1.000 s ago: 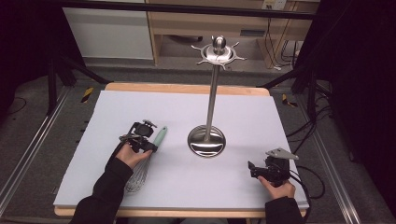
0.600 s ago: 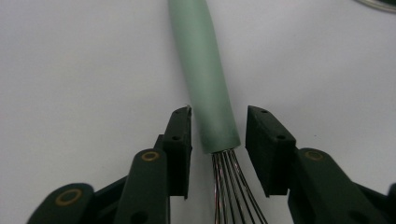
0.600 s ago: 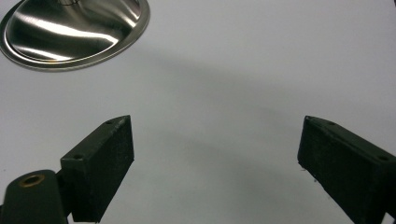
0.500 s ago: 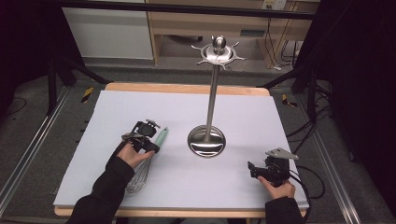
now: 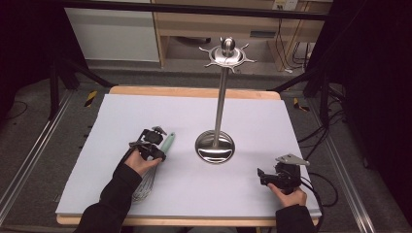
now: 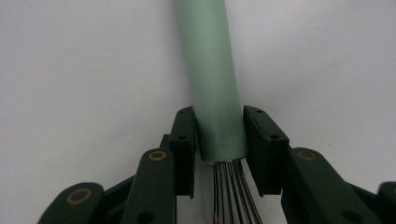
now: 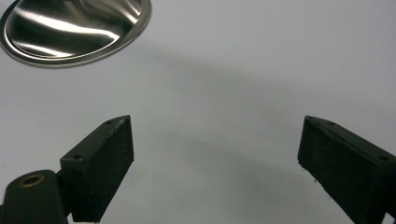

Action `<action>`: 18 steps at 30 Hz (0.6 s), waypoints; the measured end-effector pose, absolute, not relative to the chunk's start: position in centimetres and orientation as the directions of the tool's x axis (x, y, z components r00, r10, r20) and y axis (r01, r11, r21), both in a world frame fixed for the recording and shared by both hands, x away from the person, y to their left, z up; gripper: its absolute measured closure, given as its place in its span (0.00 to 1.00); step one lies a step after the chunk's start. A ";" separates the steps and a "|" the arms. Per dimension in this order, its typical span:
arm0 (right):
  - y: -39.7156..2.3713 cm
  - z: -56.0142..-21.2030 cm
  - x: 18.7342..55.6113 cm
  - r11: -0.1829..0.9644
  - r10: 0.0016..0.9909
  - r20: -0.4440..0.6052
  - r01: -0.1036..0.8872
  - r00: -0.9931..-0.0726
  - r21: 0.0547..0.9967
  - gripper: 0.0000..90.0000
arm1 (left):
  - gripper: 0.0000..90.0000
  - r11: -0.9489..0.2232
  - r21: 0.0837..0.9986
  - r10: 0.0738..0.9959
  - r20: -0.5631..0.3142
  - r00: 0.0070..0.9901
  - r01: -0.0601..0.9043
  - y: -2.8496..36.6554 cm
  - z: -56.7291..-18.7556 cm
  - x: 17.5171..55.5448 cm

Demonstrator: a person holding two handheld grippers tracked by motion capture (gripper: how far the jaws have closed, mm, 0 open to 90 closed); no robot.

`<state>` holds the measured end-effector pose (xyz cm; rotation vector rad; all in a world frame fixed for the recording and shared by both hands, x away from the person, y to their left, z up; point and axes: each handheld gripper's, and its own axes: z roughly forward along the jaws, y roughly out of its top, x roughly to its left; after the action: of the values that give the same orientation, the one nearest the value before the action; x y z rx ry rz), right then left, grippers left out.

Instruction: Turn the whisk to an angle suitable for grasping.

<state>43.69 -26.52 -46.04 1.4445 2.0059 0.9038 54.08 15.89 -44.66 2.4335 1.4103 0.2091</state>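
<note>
A whisk with a pale green handle point(image 5: 168, 141) and wire loops point(image 5: 144, 186) lies on the white table cover point(image 5: 145, 111) at the left. My left gripper point(image 5: 153, 143) sits over the handle's lower end. In the left gripper view its pads point(image 6: 184, 140) press both sides of the green handle point(image 6: 212, 70), just above the wires point(image 6: 229, 191). The jaws have just been closing on it. My left gripper point(image 6: 218, 135) is shut on the handle. My right gripper point(image 5: 265, 175) rests near the front right edge, open and holding nothing point(image 7: 215, 140).
A steel utensil stand point(image 5: 221, 97) rises mid-table from a round polished base point(image 5: 214, 147), with hooks around its top point(image 5: 227, 53). The base's rim point(image 7: 74, 28) lies ahead and left of my right gripper. Cables trail off the table's right side.
My left gripper has edged slightly to the right over the whisk handle. The right hand and the stand have not moved.
</note>
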 end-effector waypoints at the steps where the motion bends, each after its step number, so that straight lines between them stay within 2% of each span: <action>1: -26.5 -46.0 43.7 0.214 0.951 -0.018 0.617 -0.308 0.757 0.12 | 0.73 -0.450 0.344 0.871 -0.037 0.490 0.824 15.9 -44.7 54.1; 11: -26.5 -46.0 43.7 0.212 0.951 -0.013 0.620 -0.310 0.755 0.12 | 0.76 -0.401 0.348 0.894 -0.055 0.446 0.847 16.0 -44.6 54.1; 18: -26.5 -46.0 43.7 0.213 0.950 -0.013 0.619 -0.311 0.756 0.12 | 0.77 -0.402 0.404 0.881 -0.072 0.467 0.821 16.4 -43.3 53.2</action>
<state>43.71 -26.54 -46.02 1.4487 2.0109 0.9072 53.23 16.42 -43.35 2.3366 1.4305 0.2148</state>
